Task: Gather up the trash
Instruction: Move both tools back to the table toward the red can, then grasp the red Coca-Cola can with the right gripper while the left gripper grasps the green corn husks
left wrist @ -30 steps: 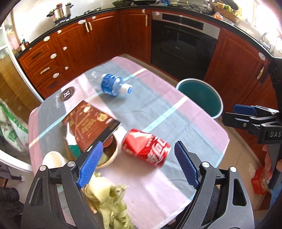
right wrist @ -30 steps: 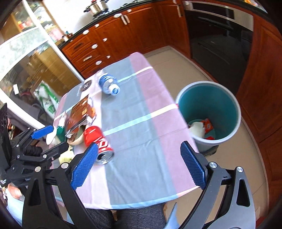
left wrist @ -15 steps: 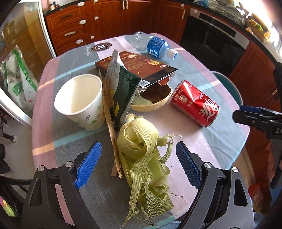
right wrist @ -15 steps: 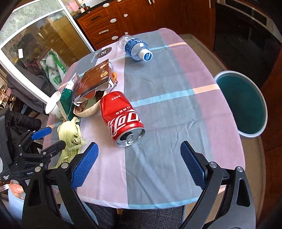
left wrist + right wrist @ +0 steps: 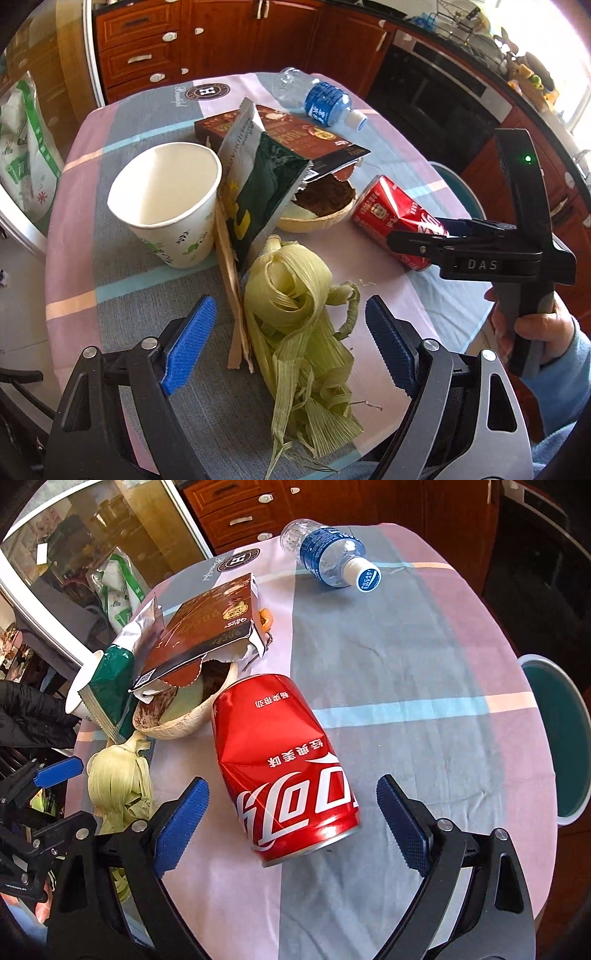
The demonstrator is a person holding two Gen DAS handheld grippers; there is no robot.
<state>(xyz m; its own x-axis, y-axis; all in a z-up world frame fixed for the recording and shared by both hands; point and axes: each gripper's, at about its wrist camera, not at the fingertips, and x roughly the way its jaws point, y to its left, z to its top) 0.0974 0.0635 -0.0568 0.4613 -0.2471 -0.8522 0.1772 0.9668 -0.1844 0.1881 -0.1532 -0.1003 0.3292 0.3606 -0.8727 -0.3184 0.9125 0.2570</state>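
Observation:
A heap of pale green corn husks [image 5: 299,314] lies on the checked tablecloth [image 5: 147,280], between the blue pads of my left gripper [image 5: 291,343]. Those jaws are closing, and the pads stand clear of the husks. In the right wrist view, a dented red cola can [image 5: 284,768] lies on its side between the pads of my right gripper [image 5: 293,823]. These jaws are closing too, with a gap on each side of the can. The teal trash bin [image 5: 561,738] stands on the floor beyond the table's right edge.
Behind the husks stand a white paper cup [image 5: 166,206], a torn green snack bag [image 5: 258,184], a brown box [image 5: 288,136] and a shell bowl [image 5: 317,218]. A water bottle [image 5: 332,557] lies at the far side. Wooden cabinets [image 5: 147,48] and an oven ring the table.
Both grippers came down closer to the table. The left one swung from the can to the corn husks, and the right one closed in on the can. Both jaws narrowed a little.

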